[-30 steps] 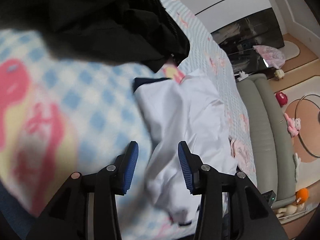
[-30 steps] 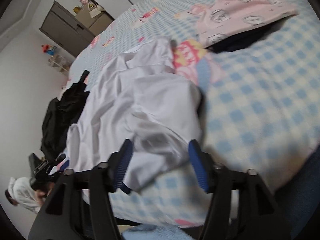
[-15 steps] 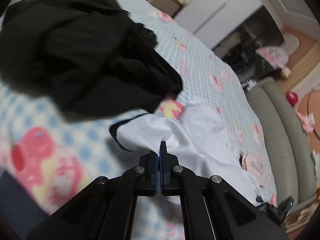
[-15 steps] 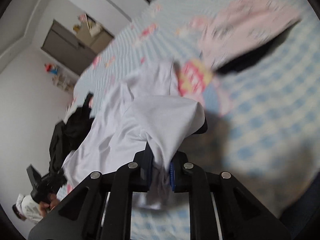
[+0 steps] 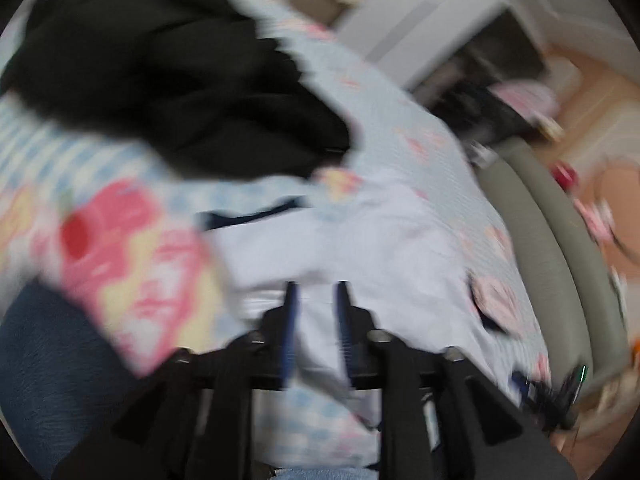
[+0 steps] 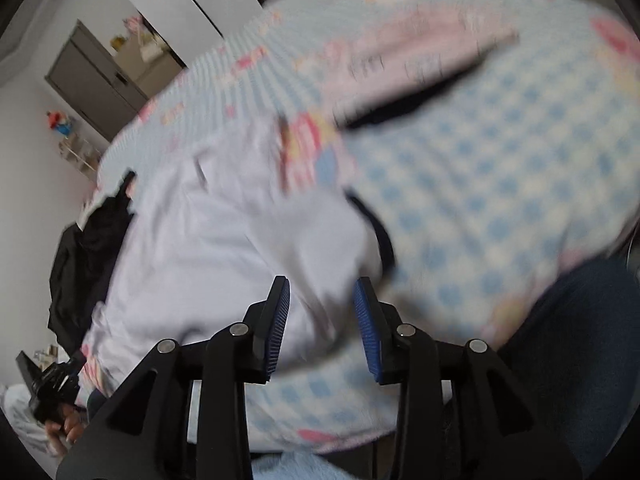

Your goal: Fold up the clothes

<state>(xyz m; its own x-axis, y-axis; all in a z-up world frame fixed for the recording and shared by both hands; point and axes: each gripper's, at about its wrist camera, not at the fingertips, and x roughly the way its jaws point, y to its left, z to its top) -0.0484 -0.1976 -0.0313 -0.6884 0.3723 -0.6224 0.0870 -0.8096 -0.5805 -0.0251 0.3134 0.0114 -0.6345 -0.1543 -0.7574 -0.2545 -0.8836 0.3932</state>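
Observation:
A white shirt (image 5: 380, 248) with dark trim lies rumpled on the blue checked bed cover (image 5: 380, 120). My left gripper (image 5: 316, 296) hovers over the shirt's near edge. Its jaws are opening and show a clear gap, with white cloth behind them and nothing pinched. In the right wrist view the same shirt (image 6: 200, 248) spreads to the left, its dark-cuffed sleeve folded inward. My right gripper (image 6: 322, 292) hangs just above that sleeve. Its jaws are also opening, and the cloth lies loose between and under the pads. Both views are blurred.
A heap of black clothing (image 5: 160, 80) lies beyond the shirt, also seen as the black pile (image 6: 88, 248). A pink garment (image 6: 420, 52) rests on the far side of the cover (image 6: 480, 180). A grey padded rail (image 5: 540, 240) runs beside the bed. A person's blue trouser leg (image 6: 580, 340) is near.
Half a second ago both grippers were shut on pinches of the white shirt. Now both stand apart and the cloth has dropped back onto the bed. Both hands have lifted and drawn back.

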